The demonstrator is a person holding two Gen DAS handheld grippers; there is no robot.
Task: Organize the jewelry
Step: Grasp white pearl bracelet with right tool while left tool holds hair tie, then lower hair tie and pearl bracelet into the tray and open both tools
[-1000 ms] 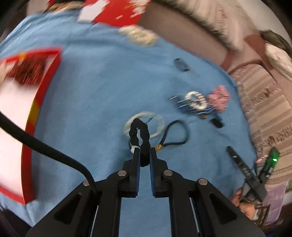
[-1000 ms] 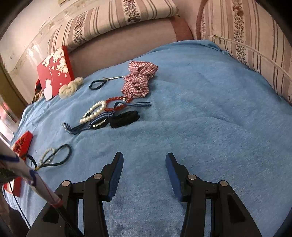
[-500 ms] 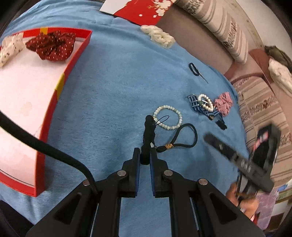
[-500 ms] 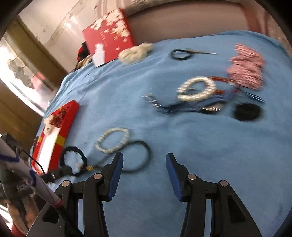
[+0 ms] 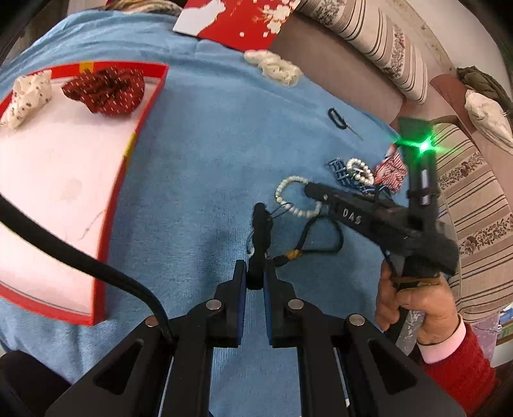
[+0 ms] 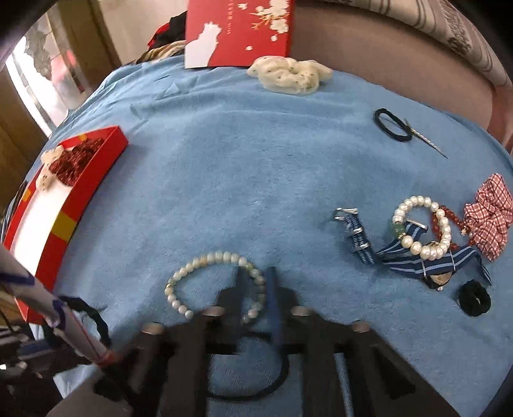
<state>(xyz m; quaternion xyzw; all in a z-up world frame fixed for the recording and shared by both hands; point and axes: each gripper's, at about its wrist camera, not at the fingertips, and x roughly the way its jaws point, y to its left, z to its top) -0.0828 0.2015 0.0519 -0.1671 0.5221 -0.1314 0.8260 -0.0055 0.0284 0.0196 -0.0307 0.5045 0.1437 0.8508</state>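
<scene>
Pearl bracelet (image 6: 208, 259) is the one in play, lying flat on the blue blanket (image 6: 240, 160) right under the right tool (image 6: 256, 276). That tool's jaws are closing, smeared with motion and down to a narrow slit, with the bracelet's right-hand run of beads caught between them; the blur hides exactly where the pads meet the beads. Over on the left wrist view, the left tool (image 5: 255, 272) is clamped tight on a black fuzzy hair tie (image 5: 261, 221), which stands up out of the tips. A black cord loop (image 5: 336, 243) with a gold binding lies just beside those tips, and whether it is tied to the hair tie cannot be made out. The person's right hand (image 5: 416, 304) wraps the other tool's handle, a red sleeve with a pink cuff cut off at the frame edge. To the left sits the red tray (image 5: 112, 205), only partly in frame, with a dark red scrunchie (image 5: 105, 89) and a white patterned scrunchie (image 5: 29, 93) in its far corner. Well apart on the right lies a tangle: a second pearl bracelet (image 6: 423, 224) on top of a blue striped ribbon (image 6: 416, 263), a red bead strand (image 6: 447, 218) half hidden under it, a red gingham scrunchie (image 6: 490, 215) touching the cluster, and a small black scrunchie (image 6: 474, 298) just below. Farther back rest a black hair elastic (image 6: 392, 125) with a thin metal pin, a cream scrunchie (image 6: 288, 75), and a red blossom-printed lid (image 6: 240, 29) standing against the sofa back.
</scene>
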